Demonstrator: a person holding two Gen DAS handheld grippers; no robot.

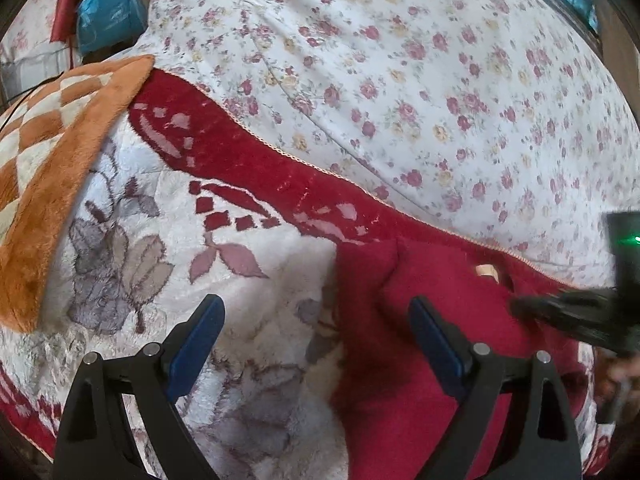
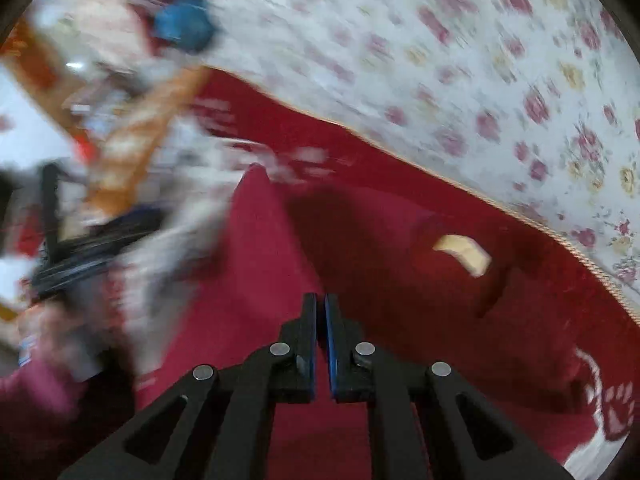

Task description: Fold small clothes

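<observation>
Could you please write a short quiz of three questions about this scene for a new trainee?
1. True or false: the left tongs are wide open.
2. What colour is the small garment lying on the fleece blanket? A) blue B) dark red C) green
3. Fill in: the right tongs are ____, with nothing visible between the pads.

Key: 1 true; 2 B; 3 shut.

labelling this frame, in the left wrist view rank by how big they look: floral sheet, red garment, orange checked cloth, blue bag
1. floral sheet
2. red garment, though it's nearest the camera
3. orange checked cloth, cut off by the frame
4. blue bag
</observation>
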